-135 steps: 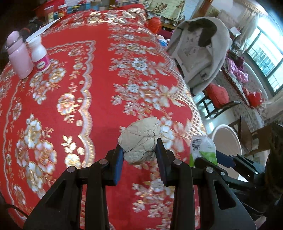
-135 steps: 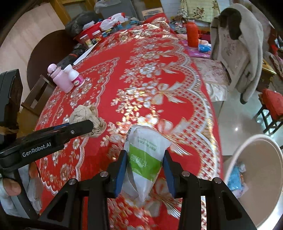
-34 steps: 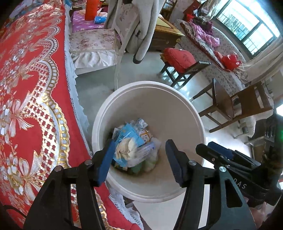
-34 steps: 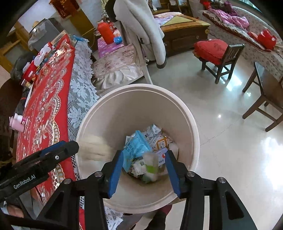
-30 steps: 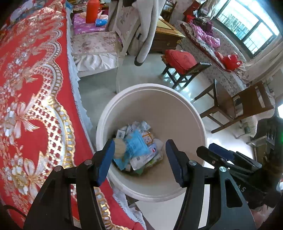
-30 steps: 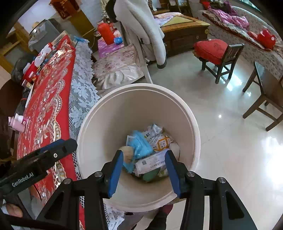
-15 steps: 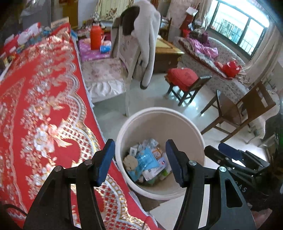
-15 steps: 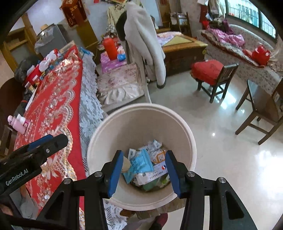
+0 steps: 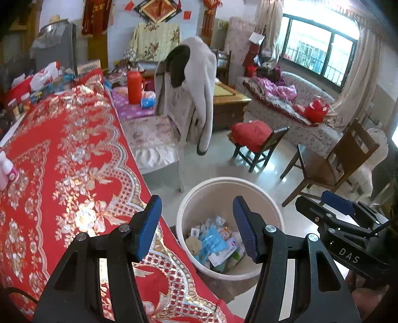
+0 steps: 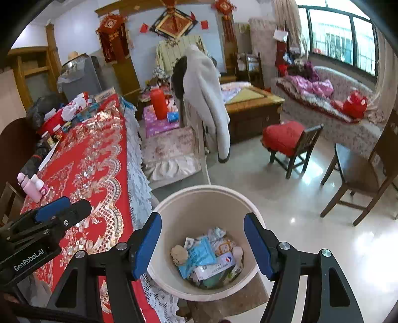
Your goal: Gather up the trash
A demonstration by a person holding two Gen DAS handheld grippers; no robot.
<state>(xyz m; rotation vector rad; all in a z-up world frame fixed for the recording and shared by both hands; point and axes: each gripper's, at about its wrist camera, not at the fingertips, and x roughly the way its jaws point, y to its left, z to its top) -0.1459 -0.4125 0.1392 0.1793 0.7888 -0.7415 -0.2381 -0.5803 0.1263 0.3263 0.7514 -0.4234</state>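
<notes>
The bench (image 9: 62,159) in its red cloth is standing beside the white bin (image 10: 199,198), which is holding the trash (image 10: 206,258). The left gripper (image 9: 196,223) is hanging spread and empty over the bin, while the right gripper (image 10: 201,243), also empty, has just been opening its jaws.

I face a pale blue wall (image 10: 139,47) hung with red ornaments and a framed diamond plaque (image 10: 174,23). Daylight comes through a barred window (image 9: 316,53) on my right, over a patterned sofa (image 10: 330,104) piled with clothes. The glossy tiled floor (image 10: 293,196) reflects that light. A long table under a red and gold cloth (image 9: 62,159) runs along my left. A chair draped with a grey coat (image 10: 206,99) stands beside it, near a low wooden chest (image 10: 251,111) and dark wooden chairs (image 9: 333,161).
</notes>
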